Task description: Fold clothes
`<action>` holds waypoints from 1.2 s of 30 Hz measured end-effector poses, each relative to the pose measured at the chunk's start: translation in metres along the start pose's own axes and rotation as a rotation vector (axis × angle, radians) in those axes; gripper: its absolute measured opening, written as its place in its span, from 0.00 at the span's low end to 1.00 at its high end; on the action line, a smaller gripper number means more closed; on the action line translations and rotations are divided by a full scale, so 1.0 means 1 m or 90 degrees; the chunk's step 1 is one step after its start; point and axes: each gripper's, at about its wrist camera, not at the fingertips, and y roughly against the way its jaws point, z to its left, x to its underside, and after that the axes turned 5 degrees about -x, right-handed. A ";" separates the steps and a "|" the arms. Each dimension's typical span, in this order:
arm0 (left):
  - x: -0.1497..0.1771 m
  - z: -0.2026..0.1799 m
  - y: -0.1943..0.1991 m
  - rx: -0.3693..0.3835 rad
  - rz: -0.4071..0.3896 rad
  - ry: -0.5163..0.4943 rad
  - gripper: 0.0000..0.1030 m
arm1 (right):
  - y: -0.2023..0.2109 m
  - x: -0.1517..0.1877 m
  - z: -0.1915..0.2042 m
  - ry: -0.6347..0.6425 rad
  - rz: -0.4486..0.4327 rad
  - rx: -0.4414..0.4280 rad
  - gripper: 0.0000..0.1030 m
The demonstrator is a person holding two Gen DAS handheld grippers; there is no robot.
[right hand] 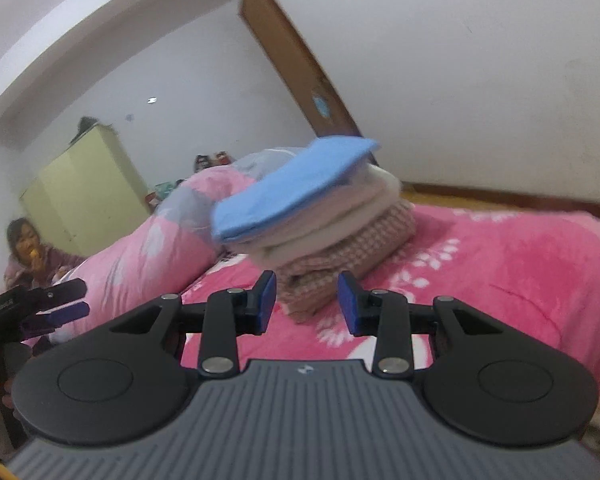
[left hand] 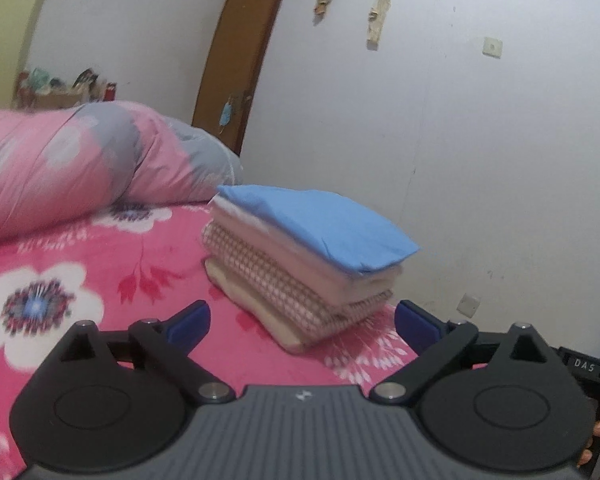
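1. A stack of folded clothes (left hand: 300,268) sits on the bed (left hand: 100,280), near the white wall (left hand: 480,160).
2. The top piece is a blue cloth (left hand: 320,228). Under it lie cream pieces, then a pink checked one (left hand: 284,284).
3. The left hand-held gripper (left hand: 302,320) is spread wide. Nothing is between its blue pads (left hand: 190,322). The stack is just in front of it.
4. The right hand-held gripper (right hand: 307,304) is partly spread and pinches nothing. It points at the low end of the stack, not touching.
5. A big pink and grey pillow (left hand: 80,160) lies behind the stack.
6. A brown door (left hand: 244,52) is in the wall.
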 end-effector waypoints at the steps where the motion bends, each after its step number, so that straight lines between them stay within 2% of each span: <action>1: 0.003 -0.001 0.007 -0.001 0.004 0.010 0.99 | 0.007 -0.002 0.009 0.017 -0.006 -0.007 0.44; 2: 0.006 -0.001 0.014 -0.003 0.009 0.018 0.99 | 0.013 -0.004 0.019 0.033 -0.011 -0.016 0.52; 4: 0.014 -0.001 0.026 -0.016 0.025 0.030 1.00 | 0.022 -0.004 0.039 0.062 -0.020 -0.028 0.59; 7: 0.021 -0.002 0.041 -0.065 0.035 0.031 1.00 | 0.033 0.001 0.065 0.101 -0.029 -0.008 0.67; 10: 0.024 -0.004 0.053 -0.105 0.039 0.030 1.00 | 0.040 0.006 0.087 0.134 -0.030 0.019 0.82; 12: 0.025 -0.006 0.059 -0.141 0.042 0.028 1.00 | 0.040 0.011 0.096 0.145 -0.018 0.032 0.82; 14: 0.025 -0.006 0.063 -0.175 0.050 0.031 1.00 | 0.038 0.016 0.103 0.155 -0.007 0.043 0.90; 19: 0.031 -0.007 0.071 -0.200 0.073 0.033 1.00 | 0.029 0.026 0.127 0.215 0.056 0.075 0.92; 22: 0.039 -0.007 0.075 -0.224 0.073 0.031 1.00 | 0.034 0.023 0.134 0.202 0.043 0.096 0.98; 26: 0.048 0.001 0.080 -0.237 0.075 0.055 1.00 | 0.038 0.033 0.135 0.156 0.043 0.109 0.99; 30: 0.049 0.009 0.094 -0.209 0.039 0.059 1.00 | 0.034 0.054 0.130 0.076 0.064 0.161 0.99; 32: 0.048 0.007 0.099 -0.198 0.028 0.042 1.00 | 0.032 0.059 0.130 0.054 0.081 0.194 0.99; 34: 0.048 0.003 0.103 -0.191 0.012 0.023 1.00 | 0.033 0.058 0.137 0.081 0.084 0.234 0.99; 36: 0.047 0.000 0.103 -0.180 0.014 0.020 1.00 | 0.036 0.056 0.147 0.122 0.063 0.275 0.99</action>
